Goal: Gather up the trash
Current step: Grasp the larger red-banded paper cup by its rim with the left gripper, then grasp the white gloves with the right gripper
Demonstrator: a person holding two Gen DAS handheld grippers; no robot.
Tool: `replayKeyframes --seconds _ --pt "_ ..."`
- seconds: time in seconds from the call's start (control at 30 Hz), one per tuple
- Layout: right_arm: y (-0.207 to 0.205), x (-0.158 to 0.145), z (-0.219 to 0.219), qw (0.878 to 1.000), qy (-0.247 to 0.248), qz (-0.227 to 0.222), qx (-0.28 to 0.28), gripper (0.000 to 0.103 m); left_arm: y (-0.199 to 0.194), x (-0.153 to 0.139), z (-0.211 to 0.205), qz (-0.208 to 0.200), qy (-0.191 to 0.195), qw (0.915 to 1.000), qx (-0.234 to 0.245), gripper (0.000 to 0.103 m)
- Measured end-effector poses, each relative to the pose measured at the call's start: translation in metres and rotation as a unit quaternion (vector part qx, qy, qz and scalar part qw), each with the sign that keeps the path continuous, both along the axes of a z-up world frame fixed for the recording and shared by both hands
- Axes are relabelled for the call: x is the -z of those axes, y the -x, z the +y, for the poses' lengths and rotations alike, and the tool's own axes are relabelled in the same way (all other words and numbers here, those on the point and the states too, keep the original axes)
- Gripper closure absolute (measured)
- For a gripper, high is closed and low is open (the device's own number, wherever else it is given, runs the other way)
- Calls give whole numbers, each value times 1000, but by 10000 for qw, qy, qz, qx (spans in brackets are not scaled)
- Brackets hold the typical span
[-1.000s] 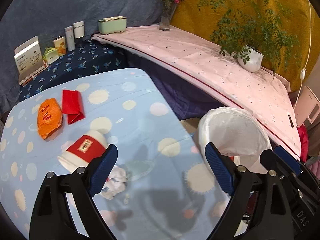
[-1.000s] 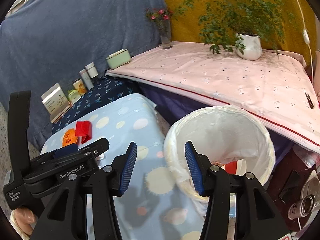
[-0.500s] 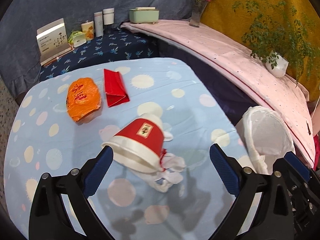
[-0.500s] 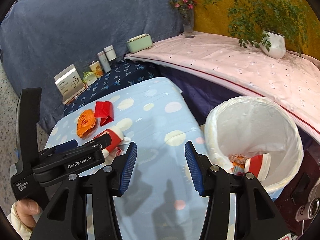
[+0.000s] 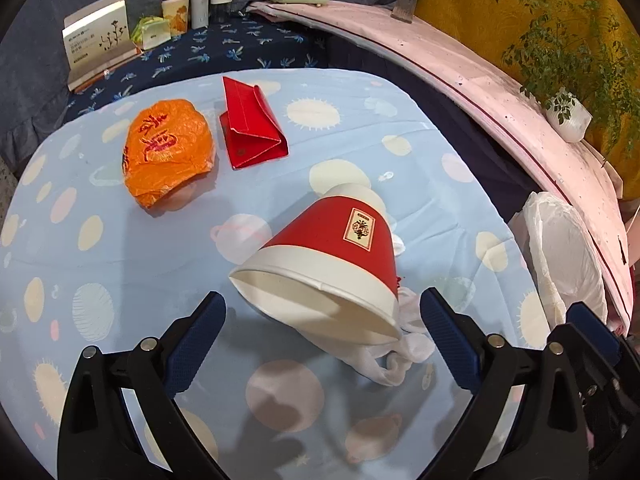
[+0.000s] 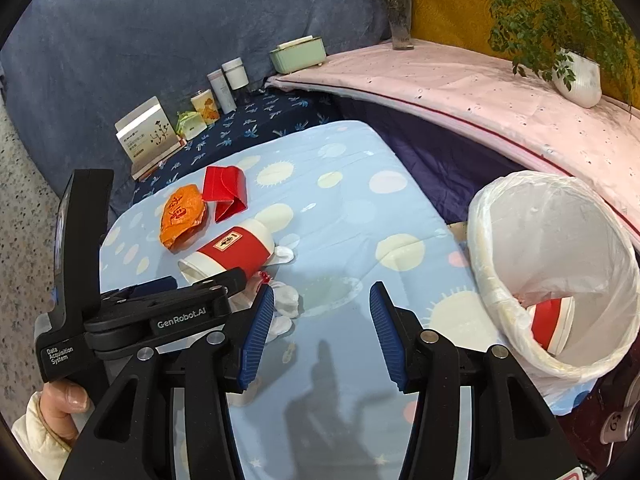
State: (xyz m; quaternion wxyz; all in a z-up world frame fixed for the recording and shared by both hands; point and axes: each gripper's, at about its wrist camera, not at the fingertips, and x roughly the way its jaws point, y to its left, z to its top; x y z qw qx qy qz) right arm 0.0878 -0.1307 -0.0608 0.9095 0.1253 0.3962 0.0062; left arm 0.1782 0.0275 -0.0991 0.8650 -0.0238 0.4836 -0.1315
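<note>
A red and white paper cup (image 5: 332,256) lies on its side on the blue spotted tablecloth (image 5: 100,264), over crumpled white tissue (image 5: 400,352). My left gripper (image 5: 320,344) is open, its rim between the fingers. An orange wrapper (image 5: 168,148) and a folded red packet (image 5: 250,124) lie further back. My right gripper (image 6: 322,332) is open and empty above the cloth, right of the cup (image 6: 236,248). The white-lined trash bin (image 6: 560,264) stands at the right with a red cup inside.
A pink-covered ledge (image 6: 460,80) with a potted plant (image 6: 576,76) and flower vase (image 6: 400,20) runs behind. Boxes and jars (image 5: 160,20) stand on a dark blue cloth at the back. The bin (image 5: 560,256) sits off the table's right edge.
My left gripper has swung left from the bin and come down close over the cup. My right gripper has drawn back from the bin; the table now fills its view.
</note>
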Motion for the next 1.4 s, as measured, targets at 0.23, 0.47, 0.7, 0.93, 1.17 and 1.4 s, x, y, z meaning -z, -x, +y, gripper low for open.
replayKeyframes --seconds 0.23,0.47,0.7,0.93,1.17,1.4 --pt "-10 11 11 9999 10 132 -61 54 -7 3 5 77 227 9997 34 24" --pt "-17 18 21 9996 -7 224 -167 54 -6 3 21 164 380 9991 5 83" --pt "-25 26 41 9988 10 305 -393 54 1 1 41 58 385 9992 -48 93" --pt "-31 34 58 9976 -6 384 -585 54 6 -7 55 -120 489 9987 -105 97" --pt "-39 47 76 9954 -28 509 -812 56 10 -19 71 -245 564 9979 -211 99" --pt "-50 65 90 9925 -4 695 -1001 83 13 -19 77 -225 586 9977 -243 99"
